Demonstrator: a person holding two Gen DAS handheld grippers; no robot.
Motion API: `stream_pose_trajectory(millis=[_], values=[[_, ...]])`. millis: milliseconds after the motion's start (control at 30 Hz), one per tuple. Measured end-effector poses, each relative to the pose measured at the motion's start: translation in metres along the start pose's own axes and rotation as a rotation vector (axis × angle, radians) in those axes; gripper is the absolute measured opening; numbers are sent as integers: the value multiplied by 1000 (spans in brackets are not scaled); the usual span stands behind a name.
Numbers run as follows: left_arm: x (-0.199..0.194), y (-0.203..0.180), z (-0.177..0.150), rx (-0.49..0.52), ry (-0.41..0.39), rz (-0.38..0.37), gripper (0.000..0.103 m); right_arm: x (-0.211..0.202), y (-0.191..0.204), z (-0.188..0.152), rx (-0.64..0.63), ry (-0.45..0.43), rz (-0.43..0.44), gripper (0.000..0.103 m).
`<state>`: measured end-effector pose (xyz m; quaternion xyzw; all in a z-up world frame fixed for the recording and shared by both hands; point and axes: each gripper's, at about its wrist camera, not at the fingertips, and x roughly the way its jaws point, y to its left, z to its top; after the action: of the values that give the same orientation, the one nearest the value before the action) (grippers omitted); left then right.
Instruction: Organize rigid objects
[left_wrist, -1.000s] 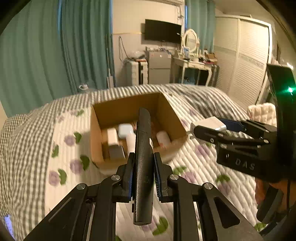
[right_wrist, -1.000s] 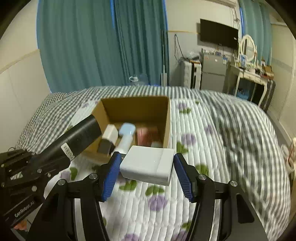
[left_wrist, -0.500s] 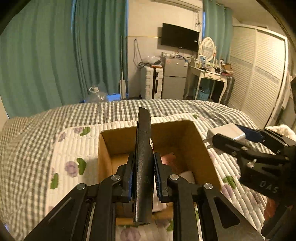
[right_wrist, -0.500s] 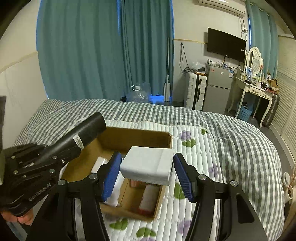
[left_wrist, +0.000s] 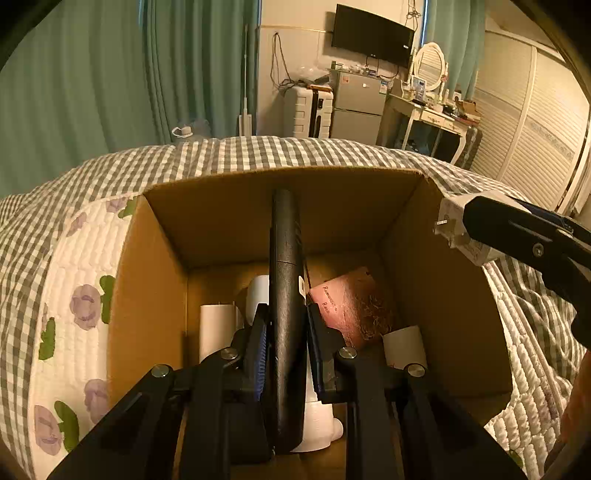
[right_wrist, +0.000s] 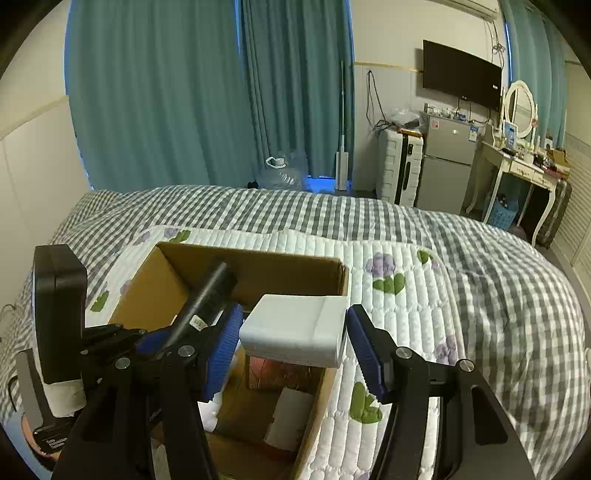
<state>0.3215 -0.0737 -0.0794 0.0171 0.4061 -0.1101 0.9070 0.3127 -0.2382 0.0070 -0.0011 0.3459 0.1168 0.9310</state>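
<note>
The bed (right_wrist: 461, 266), under a grey-check cover with a white flower-print quilt, fills both views; teal curtains (right_wrist: 184, 92) hang behind it, and a wall television (right_wrist: 461, 79), a small fridge (right_wrist: 445, 166) and a white dressing table (right_wrist: 517, 166) stand past its far edge. The open cardboard box (left_wrist: 436, 295) sits on the quilt with bare quilt on every side of it. Inside the box lie a pink packet (left_wrist: 347, 306) near its right wall and white containers (left_wrist: 218, 328) toward its left wall.

The left gripper (left_wrist: 284, 343) hangs over the box's middle, its jaws just starting to ease apart with the black cylinder (left_wrist: 286, 280) between the blue pads. The cylinder's long axis runs straight along the fingers, its far end aimed down at the box's back wall.

The right gripper (right_wrist: 293, 332) is partly spread and clamped on a white rectangular block (right_wrist: 295, 328), held flat and crosswise above the box's right rim
</note>
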Motion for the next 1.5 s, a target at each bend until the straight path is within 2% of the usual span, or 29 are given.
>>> stream_pose_trajectory(millis=[67,167,333,467,667,800,900,1133,1400,1500], values=[[-3,-1,-1,12,-3,9,29,-2,1,-3,2,2,-4,58],[-18,1,0,12,-26,17,47,-10,2,-3,7,-3,-11,58],[-53,14,6,0,-78,27,47,-18,11,0,-6,-12,-18,57],[-71,29,13,-12,-105,57,47,-5,24,2,-35,0,-28,56],[-71,52,11,-30,-107,76,47,41,31,9,-39,41,-55,56],[-62,62,7,-30,-107,80,47,55,26,14,-17,26,-43,56],[-60,65,4,-32,-114,69,48,52,23,17,-2,1,-52,67],[-82,57,-2,-22,-130,71,51,-1,23,15,30,-41,-66,68],[-170,33,-8,-5,-229,80,52,-111,44,14,4,-112,-104,68],[-207,24,-11,6,-279,83,52,-156,53,12,3,-170,-115,73]])
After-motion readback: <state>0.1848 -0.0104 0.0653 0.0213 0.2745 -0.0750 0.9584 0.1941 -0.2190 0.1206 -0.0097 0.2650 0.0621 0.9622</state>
